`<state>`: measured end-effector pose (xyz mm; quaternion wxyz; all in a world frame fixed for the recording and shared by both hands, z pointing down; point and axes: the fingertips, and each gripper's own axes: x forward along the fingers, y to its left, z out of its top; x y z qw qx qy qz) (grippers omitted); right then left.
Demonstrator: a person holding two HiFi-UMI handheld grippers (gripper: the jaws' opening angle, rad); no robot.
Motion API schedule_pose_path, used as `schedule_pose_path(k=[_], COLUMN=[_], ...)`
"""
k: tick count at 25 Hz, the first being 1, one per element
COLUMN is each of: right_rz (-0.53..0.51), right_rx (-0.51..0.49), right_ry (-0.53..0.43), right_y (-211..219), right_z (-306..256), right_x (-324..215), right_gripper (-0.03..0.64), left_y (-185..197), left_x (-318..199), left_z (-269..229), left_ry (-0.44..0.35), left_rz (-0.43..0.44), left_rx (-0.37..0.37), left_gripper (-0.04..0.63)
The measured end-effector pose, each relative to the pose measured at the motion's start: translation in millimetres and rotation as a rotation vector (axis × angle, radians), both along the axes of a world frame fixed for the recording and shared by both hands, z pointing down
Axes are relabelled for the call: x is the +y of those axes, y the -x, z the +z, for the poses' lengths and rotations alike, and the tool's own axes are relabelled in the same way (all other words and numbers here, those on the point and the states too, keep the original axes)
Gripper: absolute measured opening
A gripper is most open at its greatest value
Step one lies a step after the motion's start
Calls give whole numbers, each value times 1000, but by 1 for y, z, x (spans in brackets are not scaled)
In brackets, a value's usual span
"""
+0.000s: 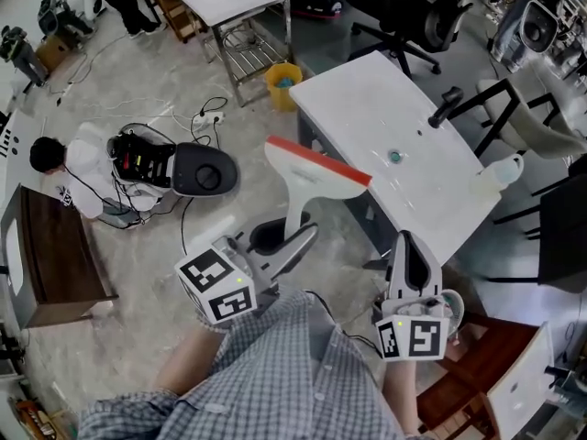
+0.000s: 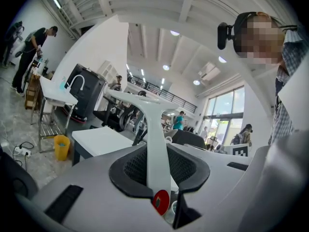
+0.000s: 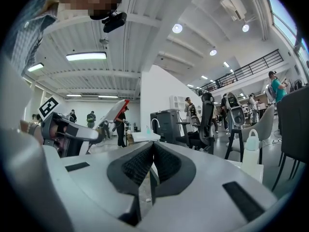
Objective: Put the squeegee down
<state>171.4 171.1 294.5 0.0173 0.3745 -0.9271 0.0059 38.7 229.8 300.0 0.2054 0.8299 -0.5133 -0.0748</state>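
The squeegee [image 1: 312,180] has a white handle and a wide white head with a red blade edge. My left gripper [image 1: 295,239] is shut on its handle and holds it level above the floor, just left of the white table [image 1: 367,108]. In the left gripper view the handle [image 2: 157,149] runs up between the dark pads to the head. My right gripper [image 1: 406,243] is shut with nothing in it, near the table's front edge. The right gripper view has its jaws [image 3: 152,153] closed together, with the squeegee [image 3: 115,110] off to the left.
On the table lie a small green object [image 1: 394,157] and a white bottle [image 1: 502,171] at its right edge. A yellow bin [image 1: 282,84] stands beyond the table. A person [image 1: 66,167] crouches on the floor by a black device [image 1: 200,169] and cables. Chairs surround the table.
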Motion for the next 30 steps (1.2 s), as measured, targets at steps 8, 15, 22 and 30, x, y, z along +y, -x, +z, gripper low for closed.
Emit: schedule_pose_path(k=[8, 15, 22, 30], right_rz=[2, 29, 106, 186], right_rx=[2, 54, 72, 90], right_ry=[17, -1, 1, 5], right_y=[8, 23, 57, 99], right_z=[12, 22, 9, 6], right_x=[-22, -53, -85, -117], right_gripper=[8, 8, 8, 8], left_y=[9, 29, 69, 116], left_x=[-20, -63, -105, -151], left_z=[11, 21, 8, 6], left_ry=[22, 19, 24, 28], left_rz=[-5, 25, 91, 166], left_rx=[6, 13, 1, 2], left_gripper=[89, 89, 89, 89])
